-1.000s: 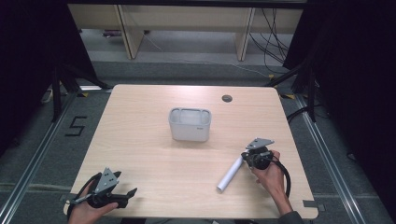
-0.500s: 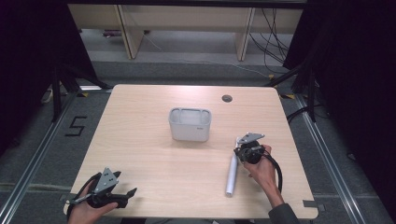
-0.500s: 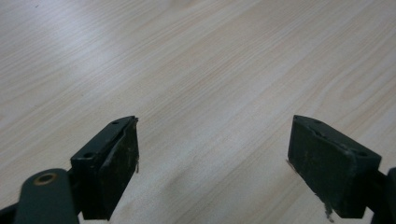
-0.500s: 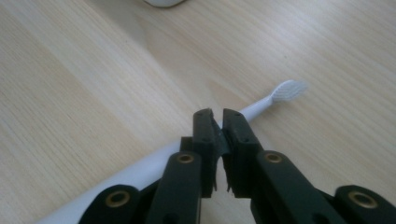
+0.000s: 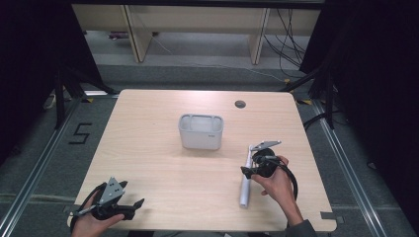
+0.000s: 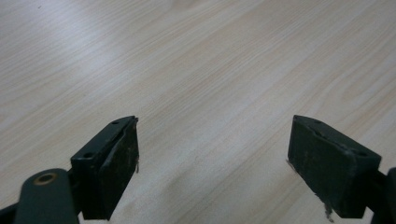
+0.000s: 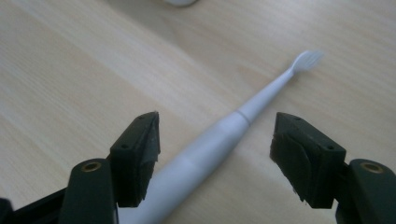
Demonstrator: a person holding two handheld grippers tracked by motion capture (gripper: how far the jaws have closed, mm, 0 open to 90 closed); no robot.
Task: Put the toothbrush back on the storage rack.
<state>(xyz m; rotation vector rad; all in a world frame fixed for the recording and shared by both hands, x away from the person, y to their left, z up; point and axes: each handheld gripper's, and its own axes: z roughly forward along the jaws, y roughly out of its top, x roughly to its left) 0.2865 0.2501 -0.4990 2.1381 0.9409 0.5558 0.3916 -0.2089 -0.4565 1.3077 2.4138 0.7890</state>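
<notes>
Looking along your right gripper [image 7: 215,158], you had its jaws just opening, released around the white toothbrush [image 7: 224,140] lying on the desk [image 5: 148,148], lower right in the high view; your left gripper [image 6: 212,163] gaped empty.

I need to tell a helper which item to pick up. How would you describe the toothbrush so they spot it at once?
On the wooden table, look right of the grey box, toward the near right edge. There lies a white electric toothbrush, long and slim, between the open right tongs.

Even overhead light is brightening the table [image 5: 148,148] while surroundings are staying dark. The brush head [image 7: 308,59] is blurring; glare is whitening the wood.
</notes>
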